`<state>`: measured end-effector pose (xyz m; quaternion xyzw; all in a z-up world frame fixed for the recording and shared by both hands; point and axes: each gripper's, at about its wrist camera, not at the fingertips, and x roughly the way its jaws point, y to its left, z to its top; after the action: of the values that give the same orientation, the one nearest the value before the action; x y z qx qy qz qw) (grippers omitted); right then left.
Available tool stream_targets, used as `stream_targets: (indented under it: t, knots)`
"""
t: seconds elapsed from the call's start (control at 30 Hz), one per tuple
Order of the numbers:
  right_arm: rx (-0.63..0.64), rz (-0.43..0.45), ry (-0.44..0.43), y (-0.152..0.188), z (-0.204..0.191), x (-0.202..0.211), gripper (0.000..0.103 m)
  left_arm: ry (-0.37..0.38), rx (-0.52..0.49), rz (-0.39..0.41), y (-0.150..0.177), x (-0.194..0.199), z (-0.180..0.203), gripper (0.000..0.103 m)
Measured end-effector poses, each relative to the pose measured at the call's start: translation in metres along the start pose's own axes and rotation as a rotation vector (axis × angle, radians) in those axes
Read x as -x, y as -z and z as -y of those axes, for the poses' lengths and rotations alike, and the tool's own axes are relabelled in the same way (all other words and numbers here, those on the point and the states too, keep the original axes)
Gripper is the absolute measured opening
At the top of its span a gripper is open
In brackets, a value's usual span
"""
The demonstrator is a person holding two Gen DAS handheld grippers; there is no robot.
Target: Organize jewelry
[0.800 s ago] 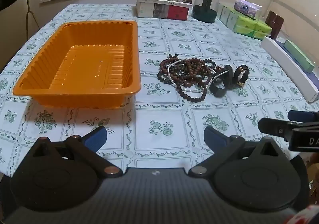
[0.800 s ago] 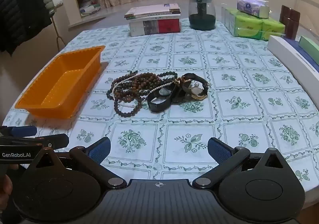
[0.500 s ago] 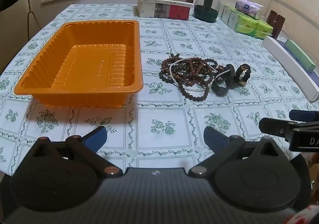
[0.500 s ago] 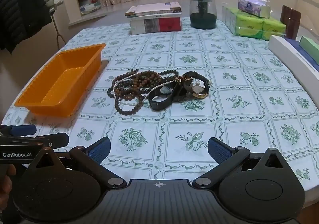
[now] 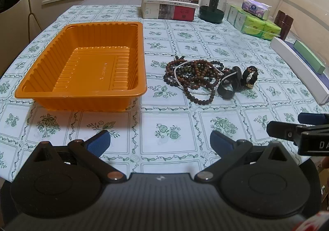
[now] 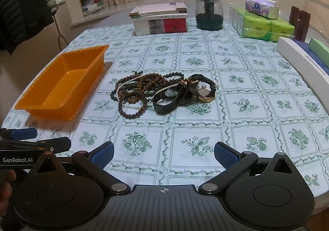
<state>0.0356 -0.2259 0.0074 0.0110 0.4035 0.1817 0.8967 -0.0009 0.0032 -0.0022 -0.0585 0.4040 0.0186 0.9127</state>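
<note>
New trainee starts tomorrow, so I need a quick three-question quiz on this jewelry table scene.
1. True or false: the orange tray already holds jewelry.
2. What lies tangled with the bead strands? A) watches B) spoons C) keys
3. Fill in: both the left gripper and the right gripper have jaws that are ____.

Key: 1 false, the tray is empty. 2 A, beside the beads on the tablecloth. 3 open, with nothing between them.
</note>
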Motion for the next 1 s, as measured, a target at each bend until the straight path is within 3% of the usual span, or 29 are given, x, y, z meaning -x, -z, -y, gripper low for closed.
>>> stream_targets:
  t: [1.0]
  knots:
    - [0.004, -0.004, 0.009, 0.0003, 0.0, 0.0004, 0.103, 0.014, -0.005, 0.002, 0.0017, 0.0004, 0.005, 0.102]
